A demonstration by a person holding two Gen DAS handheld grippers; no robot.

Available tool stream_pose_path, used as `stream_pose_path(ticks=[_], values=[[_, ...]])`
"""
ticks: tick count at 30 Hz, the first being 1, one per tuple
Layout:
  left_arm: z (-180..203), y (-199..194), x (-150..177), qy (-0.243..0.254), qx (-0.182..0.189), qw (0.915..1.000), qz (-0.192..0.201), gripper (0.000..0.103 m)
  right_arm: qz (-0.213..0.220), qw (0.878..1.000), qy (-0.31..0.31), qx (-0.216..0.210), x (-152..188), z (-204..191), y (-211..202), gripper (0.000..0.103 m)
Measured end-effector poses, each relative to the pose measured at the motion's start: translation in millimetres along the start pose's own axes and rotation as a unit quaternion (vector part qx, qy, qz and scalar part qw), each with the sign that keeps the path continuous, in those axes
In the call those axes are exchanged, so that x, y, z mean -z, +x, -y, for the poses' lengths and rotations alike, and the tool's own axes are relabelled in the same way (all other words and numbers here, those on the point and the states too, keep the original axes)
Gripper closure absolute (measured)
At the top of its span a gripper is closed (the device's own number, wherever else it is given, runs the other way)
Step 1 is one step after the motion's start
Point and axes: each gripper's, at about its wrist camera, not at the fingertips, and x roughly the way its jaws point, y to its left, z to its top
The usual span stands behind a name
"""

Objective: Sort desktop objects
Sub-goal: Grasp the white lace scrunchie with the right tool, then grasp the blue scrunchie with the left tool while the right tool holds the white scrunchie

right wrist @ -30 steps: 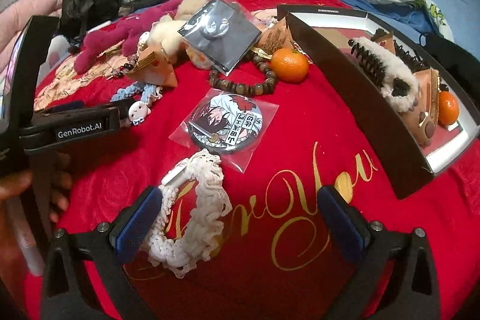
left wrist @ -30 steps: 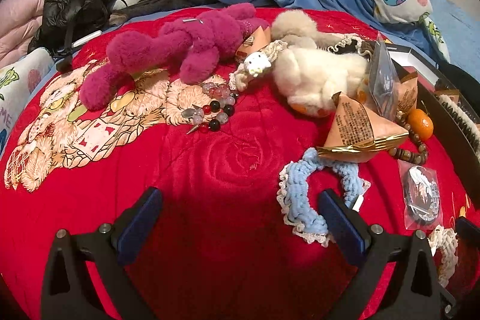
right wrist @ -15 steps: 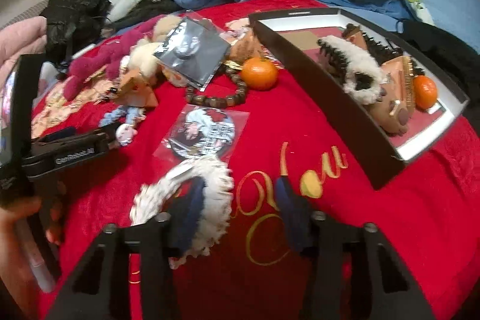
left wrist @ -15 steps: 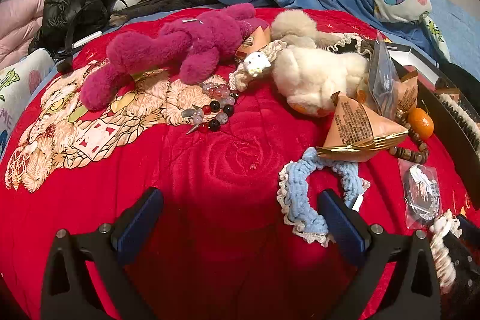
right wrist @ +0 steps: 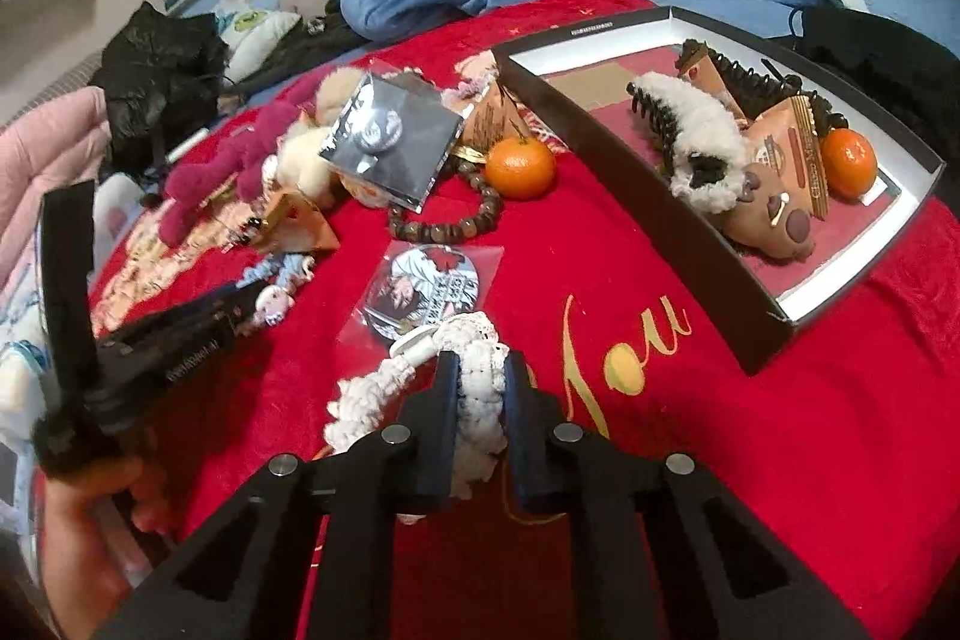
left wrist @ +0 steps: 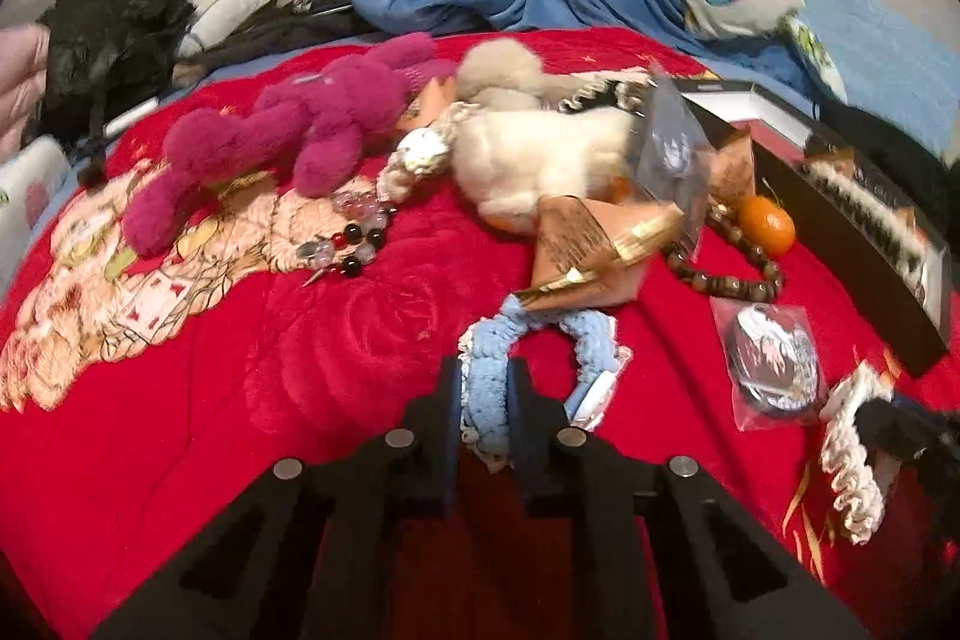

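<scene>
A blue crocheted scrunchie [left wrist: 585, 340] lies on the red blanket, and my left gripper [left wrist: 485, 370] is closing its jaws on the scrunchie's near side, with the pads pressed against it. In the right wrist view a white lace scrunchie [right wrist: 372, 394] sits between the closing jaws of my right gripper [right wrist: 480, 367], also squeezed by the pads. The same white scrunchie [left wrist: 846, 466] shows at the lower right of the left wrist view. A dark open box [right wrist: 636, 205] at the right holds a fluffy hair claw, snack packets, a brown toy and an orange.
Loose on the blanket are an orange [right wrist: 519, 166], a wooden bead bracelet [right wrist: 444, 229], a bagged round badge [right wrist: 429, 289], a pink plush [left wrist: 300, 130], a cream plush [left wrist: 540, 160], a triangular packet [left wrist: 594, 244] and a glass bead bracelet [left wrist: 354, 238]. Blue bedding is piled behind.
Both grippers went from wide open to closed. The left one moved onto the blue scrunchie and gripped it. The right one closed on the white scrunchie.
</scene>
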Motion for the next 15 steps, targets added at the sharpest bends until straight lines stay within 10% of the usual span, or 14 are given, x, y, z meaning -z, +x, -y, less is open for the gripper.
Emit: stream_pose_path(ticks=[15], values=[[2.7,-48.0,15.6,-0.002,0.018,0.9989,0.043,0.09,0.033,0.999,-0.003,-0.031,-5.4,4.5,-22.3,0.088]])
